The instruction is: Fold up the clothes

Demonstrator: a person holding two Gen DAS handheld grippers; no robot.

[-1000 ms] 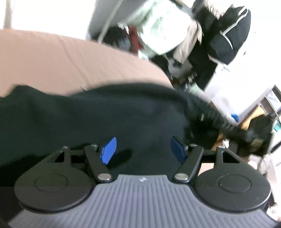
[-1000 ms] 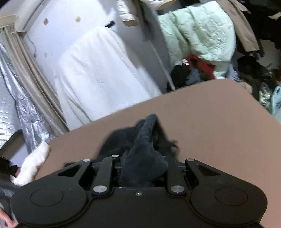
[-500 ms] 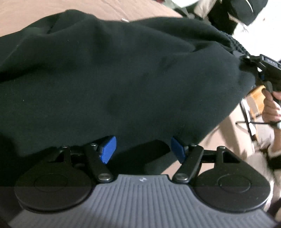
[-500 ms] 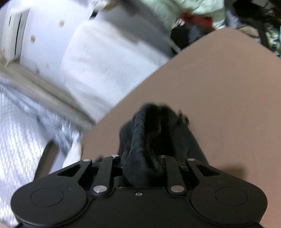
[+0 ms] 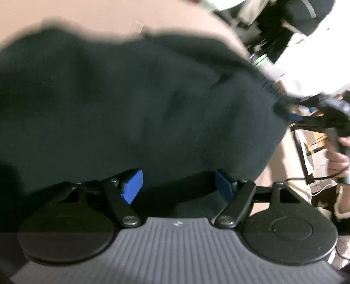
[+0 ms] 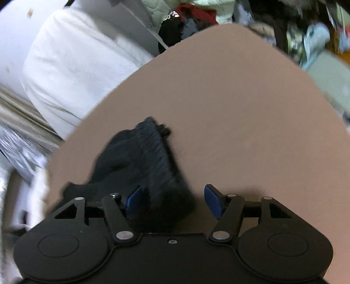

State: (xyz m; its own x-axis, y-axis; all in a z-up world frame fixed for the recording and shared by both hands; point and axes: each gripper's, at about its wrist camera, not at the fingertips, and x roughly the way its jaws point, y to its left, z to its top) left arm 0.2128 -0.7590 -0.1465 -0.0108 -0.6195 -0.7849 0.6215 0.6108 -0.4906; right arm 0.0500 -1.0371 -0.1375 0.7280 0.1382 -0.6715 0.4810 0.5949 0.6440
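Black fleece, a sweatshirt (image 5: 135, 104), lies spread over the brown table (image 6: 240, 109), its ribbed cuff (image 6: 153, 148) lying between the right gripper (image 6: 172, 202)'s blue pads, whose jaws have just been opening and no longer press on it. The left gripper (image 5: 178, 185) hangs spread over the garment's near edge, pinching nothing. Freed, the cuff may slump crooked and spoil the fold; those wide jaws could also snag loose cloth.

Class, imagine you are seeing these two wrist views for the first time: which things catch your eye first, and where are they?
A big dark fleece garment sprawls over the brown table, filling the left wrist view above the open left gripper. In the right wrist view its ribbed cuff lies between the right gripper fingers, which have just been opening. Piled clothes crowd the background.
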